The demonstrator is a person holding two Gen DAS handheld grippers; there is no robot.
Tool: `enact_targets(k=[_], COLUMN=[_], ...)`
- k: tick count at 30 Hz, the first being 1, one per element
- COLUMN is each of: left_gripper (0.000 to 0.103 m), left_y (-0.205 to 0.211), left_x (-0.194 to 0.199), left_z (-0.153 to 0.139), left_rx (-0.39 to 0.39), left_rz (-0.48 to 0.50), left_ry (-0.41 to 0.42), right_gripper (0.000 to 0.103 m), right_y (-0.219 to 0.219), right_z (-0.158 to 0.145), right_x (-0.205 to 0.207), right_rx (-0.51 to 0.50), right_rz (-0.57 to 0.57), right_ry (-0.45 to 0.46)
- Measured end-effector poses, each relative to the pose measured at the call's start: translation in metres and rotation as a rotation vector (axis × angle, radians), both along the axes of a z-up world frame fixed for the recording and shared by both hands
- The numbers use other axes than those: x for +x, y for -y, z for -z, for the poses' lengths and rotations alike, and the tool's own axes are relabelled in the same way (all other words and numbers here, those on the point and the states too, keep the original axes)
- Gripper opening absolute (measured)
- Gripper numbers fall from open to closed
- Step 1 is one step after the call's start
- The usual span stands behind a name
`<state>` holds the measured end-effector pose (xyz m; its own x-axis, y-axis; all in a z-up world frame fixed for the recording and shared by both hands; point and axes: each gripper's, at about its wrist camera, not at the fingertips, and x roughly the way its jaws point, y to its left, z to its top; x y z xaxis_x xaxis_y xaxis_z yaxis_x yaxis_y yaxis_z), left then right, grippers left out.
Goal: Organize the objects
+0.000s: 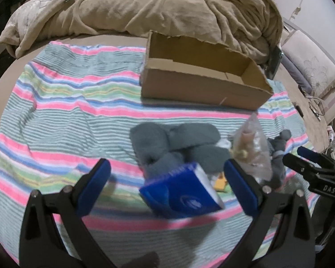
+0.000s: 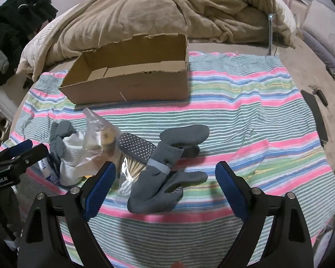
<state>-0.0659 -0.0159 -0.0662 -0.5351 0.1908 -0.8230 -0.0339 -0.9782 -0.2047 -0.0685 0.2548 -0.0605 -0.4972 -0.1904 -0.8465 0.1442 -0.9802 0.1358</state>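
Both my claws hover wide apart over the bed, gripping nothing.

Largest first: a rumpled tan blanket behind a pink-and-green striped towel, where an open brown cardboard box sits empty. Nearer, I see grey socks piled beside a clear plastic bag. A blue-and-white carton lies between my left claw fingers, untouched; my right claw flanks the socks.

Both wrist views look closely down at the same cardboard box.
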Motion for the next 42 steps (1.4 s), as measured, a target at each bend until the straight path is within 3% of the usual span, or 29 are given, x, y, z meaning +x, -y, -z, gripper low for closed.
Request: enact_targets(k=[7, 10, 19, 26, 42], left_gripper=[0.101, 0.094, 0.069, 0.058, 0.057], left_y=[0.003, 0.002, -0.006, -0.003, -0.015], left_x=[-0.007, -0.002, 0.012, 0.019, 0.017], left_z=[0.017, 0.024, 0.026, 0.022, -0.042], left_rx=[0.047, 0.074, 0.105, 0.144, 0.109], left_rz=[0.021, 0.022, 0.051, 0.049, 0.1], left_ry=[0.065, 0.091, 0.076, 0.048, -0.109], right_gripper=[0.082, 0.079, 0.032, 0.025, 0.025], right_y=[-0.003, -0.006, -0.011, -0.011, -0.018], right_z=[0.019, 0.024, 0.023, 0.013, -0.051], right_x=[-0.01, -0.013, -0.007, 0.002, -0.009], right_rx=[-0.024, -0.03, -0.075, -0.089, -0.11], right_rz=[-0.002, 0.006, -0.026, -0.058, -0.084], right_ry=[0.054, 0.069, 0.071, 0.015, -0.153])
